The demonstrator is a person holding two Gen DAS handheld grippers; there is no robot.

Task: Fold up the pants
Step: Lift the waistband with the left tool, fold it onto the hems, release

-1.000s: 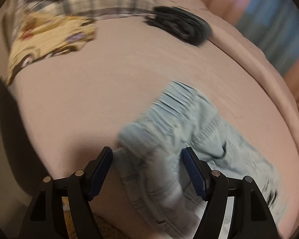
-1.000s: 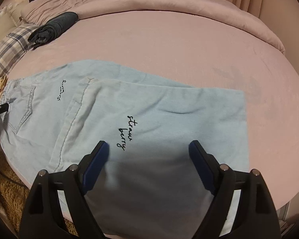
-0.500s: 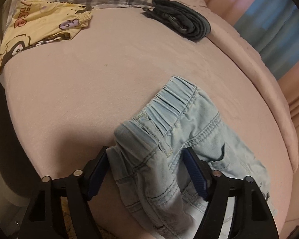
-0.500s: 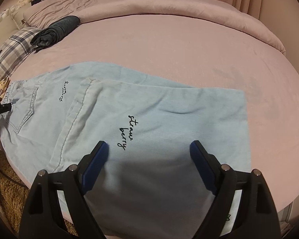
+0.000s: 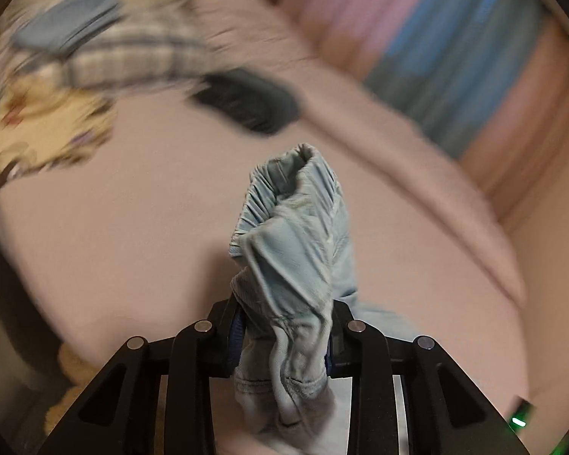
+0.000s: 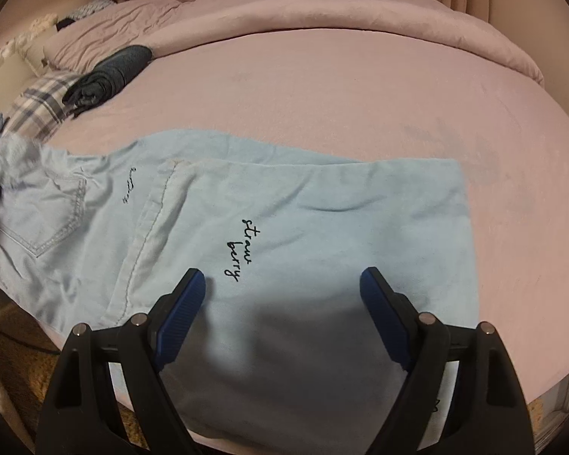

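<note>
Light blue denim pants (image 6: pixel 284 227) with black "strawberry" script lie on the pink bed (image 6: pixel 360 94), legs folded over each other. My left gripper (image 5: pixel 282 337) is shut on the elastic waistband (image 5: pixel 296 227) and holds it bunched and lifted above the bed. In the right wrist view the raised waist end (image 6: pixel 7 155) is blurred at the far left. My right gripper (image 6: pixel 282 288) is open, hovering over the folded leg part near the bed's front edge, holding nothing.
A folded dark grey garment (image 6: pixel 106 76) lies at the back left of the bed, next to a plaid pillow (image 6: pixel 38 110). A yellow printed cloth (image 5: pixel 45 129) lies further left. A rolled pink duvet (image 6: pixel 360 19) runs along the back. Curtains (image 5: pixel 455 57) hang behind.
My left gripper has closed on the waistband and lifted it off the bed; its view is now blurred by motion. My right gripper stays open in about the same place.
</note>
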